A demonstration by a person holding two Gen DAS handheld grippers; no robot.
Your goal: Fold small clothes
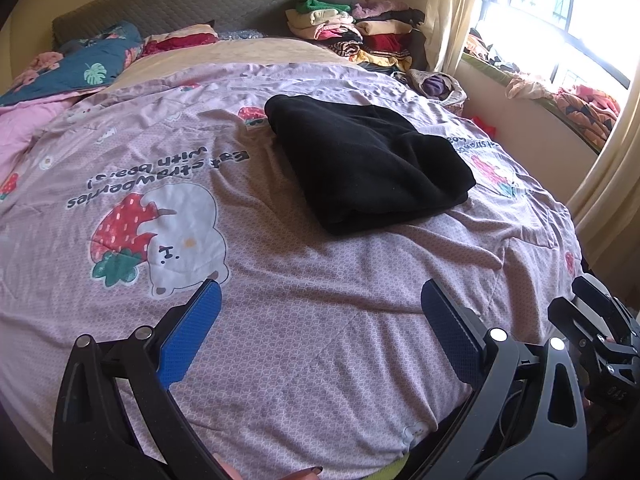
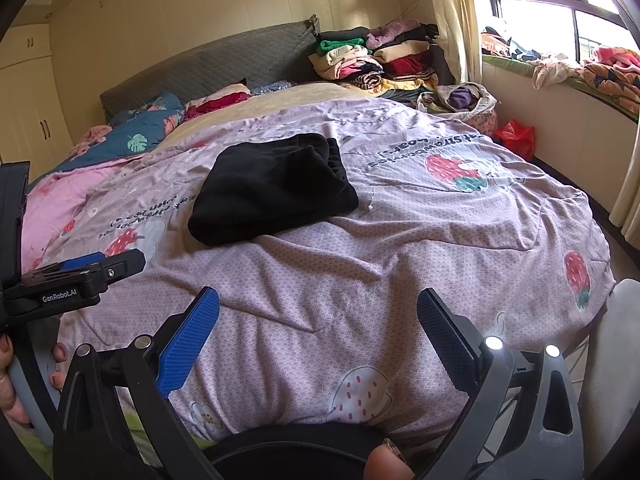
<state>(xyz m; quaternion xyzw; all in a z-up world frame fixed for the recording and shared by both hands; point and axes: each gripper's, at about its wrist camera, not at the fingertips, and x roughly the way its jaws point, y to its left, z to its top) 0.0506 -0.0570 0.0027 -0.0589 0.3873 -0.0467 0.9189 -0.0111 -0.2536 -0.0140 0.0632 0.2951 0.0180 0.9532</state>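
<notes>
Both tools hang low over the near edge of the bed [image 1: 320,340], side by side and well short of the work. The left hand-held gripper [image 1: 320,328] has its jaws spread wide with nothing between them; the right hand-held gripper [image 2: 318,332] is likewise spread wide and holds nothing.

The black garment [image 1: 368,160] lies ahead of both, on the pink strawberry-print quilt [image 1: 280,280]. From the left hand-held gripper it sits forward and somewhat to the right; from the right one, forward and to the left. It is already a compact, layered packet with a thick rolled edge on its far right side. In my judgement the fold is complete or one pass short of it.

Beyond it, far right by the headboard, stands a pile of folded clothes [image 1: 352,36].

For the next step I would advise:
- approach the two near corners of the packet from below its edge, one hand-held gripper to each, so all layers are taken together;
- close fully before lifting, since thick fleece-like cloth slips out by single layers;
- keep both tools level and moving as a pair, or the packet will sag and open;
- avoid pinching the quilt beneath, which is creased and loose.
</notes>
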